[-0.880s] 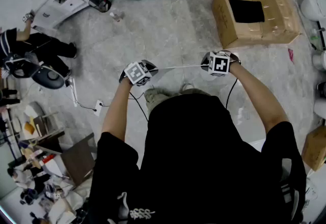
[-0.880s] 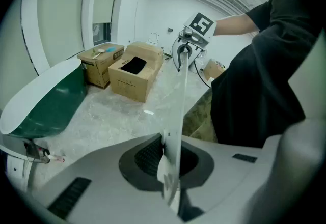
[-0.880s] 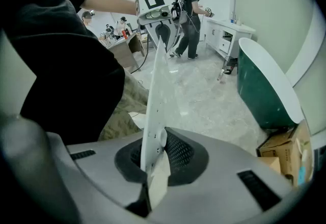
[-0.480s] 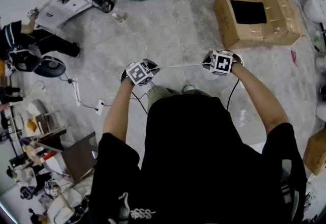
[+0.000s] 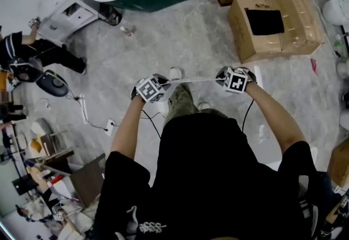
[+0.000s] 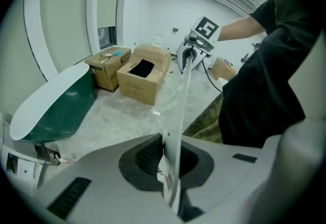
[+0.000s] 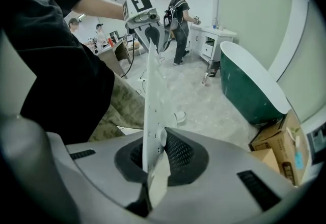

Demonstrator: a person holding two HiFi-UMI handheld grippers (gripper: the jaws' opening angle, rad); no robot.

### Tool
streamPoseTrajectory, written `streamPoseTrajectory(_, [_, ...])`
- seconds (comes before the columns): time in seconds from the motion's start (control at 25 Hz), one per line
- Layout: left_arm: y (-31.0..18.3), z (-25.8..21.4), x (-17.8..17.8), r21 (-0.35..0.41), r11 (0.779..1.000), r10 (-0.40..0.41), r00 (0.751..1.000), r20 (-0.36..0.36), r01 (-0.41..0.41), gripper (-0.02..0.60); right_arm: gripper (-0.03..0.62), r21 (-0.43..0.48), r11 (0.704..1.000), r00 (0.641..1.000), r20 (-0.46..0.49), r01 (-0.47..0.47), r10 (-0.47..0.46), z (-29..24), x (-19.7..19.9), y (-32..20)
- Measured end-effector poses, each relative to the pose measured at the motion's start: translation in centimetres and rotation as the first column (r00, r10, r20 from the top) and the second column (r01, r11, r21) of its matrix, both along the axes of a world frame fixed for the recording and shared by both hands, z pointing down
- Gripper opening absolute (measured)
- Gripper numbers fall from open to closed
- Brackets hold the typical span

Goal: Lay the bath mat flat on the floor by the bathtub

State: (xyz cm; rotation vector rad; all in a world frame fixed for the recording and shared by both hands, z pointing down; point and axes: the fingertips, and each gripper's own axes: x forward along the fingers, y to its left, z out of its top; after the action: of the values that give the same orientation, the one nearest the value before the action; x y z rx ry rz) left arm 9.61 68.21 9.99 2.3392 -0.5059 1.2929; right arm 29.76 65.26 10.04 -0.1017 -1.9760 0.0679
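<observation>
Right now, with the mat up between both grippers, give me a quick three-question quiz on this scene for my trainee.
1. True or false: the bath mat is already laid down flat.
2. What is between the jaws of the left gripper? A) nothing B) an edge of the bath mat C) a cable
3. Which gripper is nearer the open cardboard box in the head view?

Key:
1. False. It hangs stretched in the air between the two grippers.
2. B. The jaws are shut on the mat's edge.
3. The right gripper, which is also shut on the mat.
</observation>
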Motion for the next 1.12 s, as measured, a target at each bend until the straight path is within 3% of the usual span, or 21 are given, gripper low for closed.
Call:
streamPoseTrajectory(0.2, [-4.7,0.2,-0.5,0.008,1.0,0.001,1.0,-0.02,0.0,0.026,0.029,-0.006,0.999,0.999,-0.011,-0.042,0.042,0.0,-0.3,-4.3])
streamPoseTrajectory(0.4, [-8.2,1.6,-2.6,-0.007,0.998,-0.057,0.997,-0.049,0.057,0.026,0.029,-0.018,0.996,0.996,-0.026,-0.084,0.084,1.0,-2.5,-8.2])
streamPoseTrajectory(0.64, [-12.7,3.8,-5.1,0.066,0.998,0.012,0.998,0.064,-0.017,0.026,0.029,-0.012,0.997,0.996,-0.041,-0.073,0.073,2.5,-5.4,-13.0])
streamPoseTrajectory(0.8, [-15.6,5.2,-6.8,0.021,1.0,-0.022,1.0,-0.011,0.023,0.026,0.029,-0.055,0.995,0.994,-0.069,-0.086,0.082,3.8,-6.9,-16.1])
streamPoseTrajectory(0.96, [-17.8,6.2,-8.5,0.01,0.997,0.076,0.995,0.057,-0.077,0.026,0.029,-0.048,0.994,0.992,-0.083,-0.098,0.094,4.4,-8.8,-19.6])
streamPoseTrajectory(1.12, [-21.2,5.6,-11.1,-0.006,1.0,0.011,1.0,-0.01,-0.011,0.026,0.029,-0.075,0.99,0.989,-0.091,-0.12,0.113,4.2,-11.4,-22.2])
